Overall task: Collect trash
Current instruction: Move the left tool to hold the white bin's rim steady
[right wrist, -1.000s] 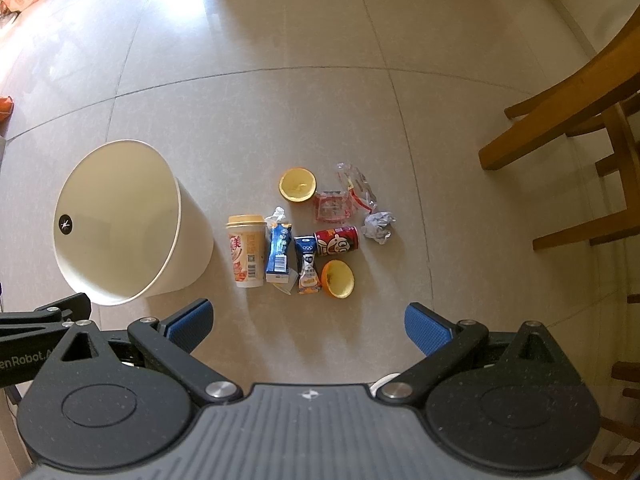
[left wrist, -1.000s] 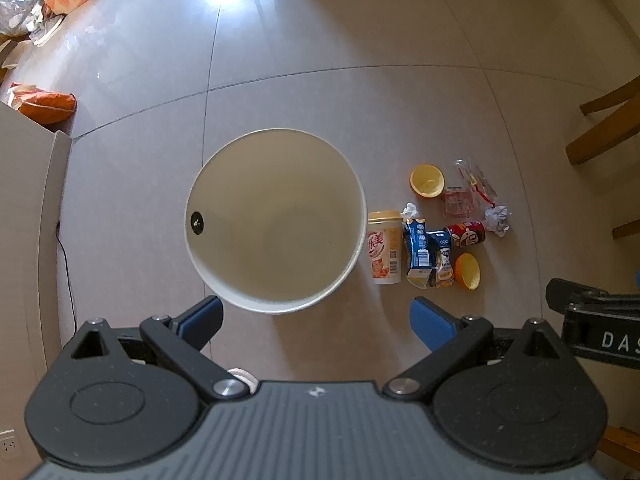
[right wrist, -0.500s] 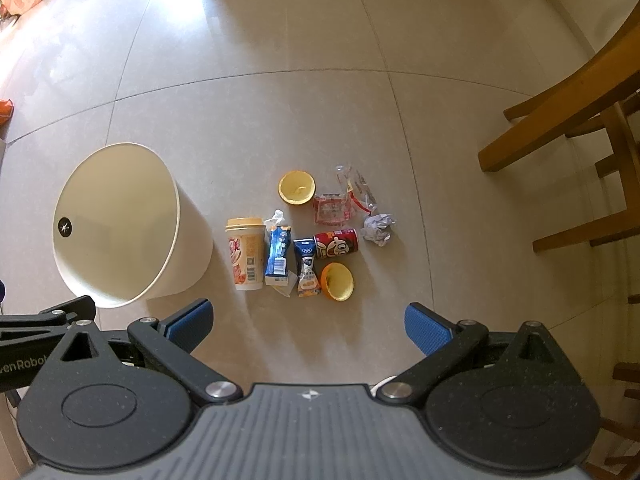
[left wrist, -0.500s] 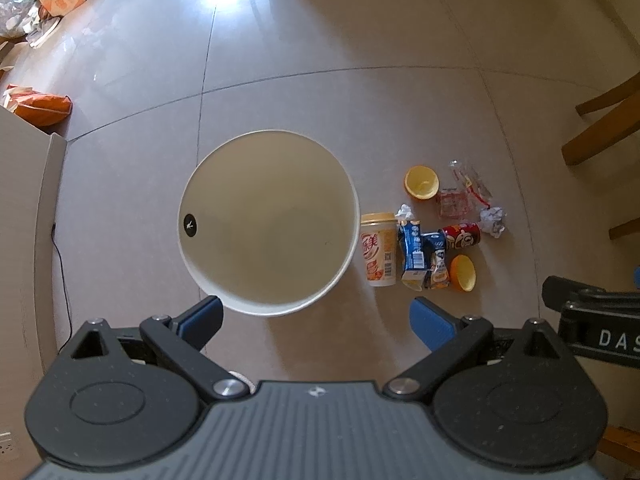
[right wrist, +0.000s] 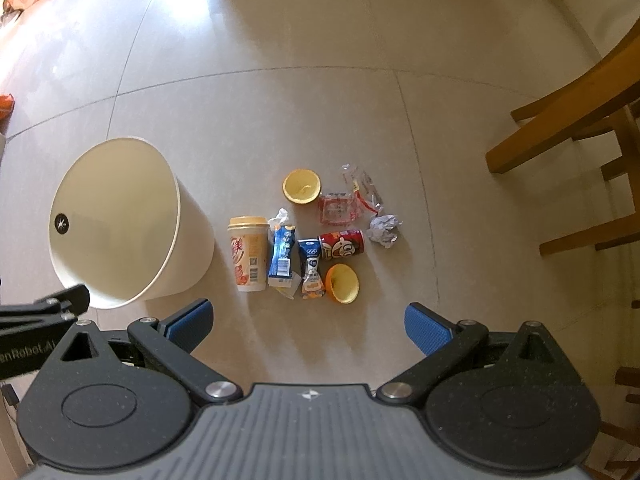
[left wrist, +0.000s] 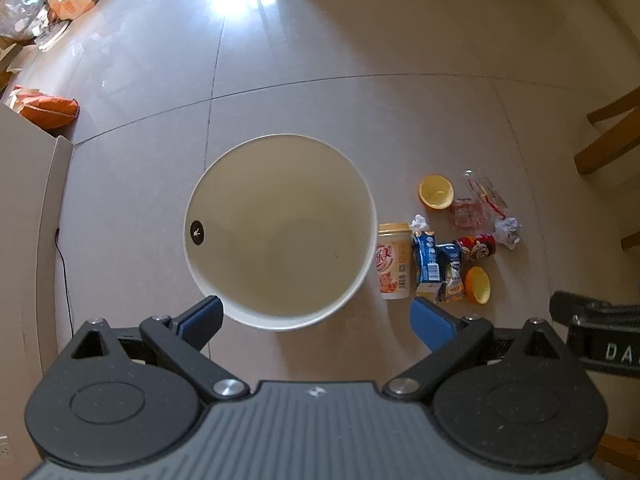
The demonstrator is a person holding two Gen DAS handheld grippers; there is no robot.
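Left tool (left wrist: 316,322): seen in the left wrist view with its blue-padded fingers (left wrist: 202,316) spread wide; nothing is gripped between them.
Waste bin (left wrist: 372,216): a cream round bin is viewed from straight above; it stands upright on the tiled floor (left wrist: 320,40), its near rim lying between the fingertips in the picture. Nothing can be made out inside it.
Trash, left wrist view: a lidded drink cup (left wrist: 394,260) lies just beside the bin on the right; a blue carton (left wrist: 427,266), a small pouch (left wrist: 451,276) and a red can (left wrist: 476,246) are lined up next to it.
Peel: one orange peel half (left wrist: 436,192) sits at the far edge of the pile, another (left wrist: 478,285) at the near edge.
Right tool, as seen from the left: only a black part of it (left wrist: 600,340) shows at the right edge.

Right tool (right wrist: 308,322): in the right wrist view its fingers (right wrist: 426,328) are likewise held fully apart and hold nothing.
Trash, right wrist view: the pile lies on the floor ahead of the fingertips, well apart from them; a crumpled paper ball (right wrist: 384,230) and clear plastic wrappers (right wrist: 352,200) mark its far right side.
Bin, right wrist view: to the left of the pile, with the cup nearest to it.
Chair (right wrist: 580,120): wooden legs stand at the right.
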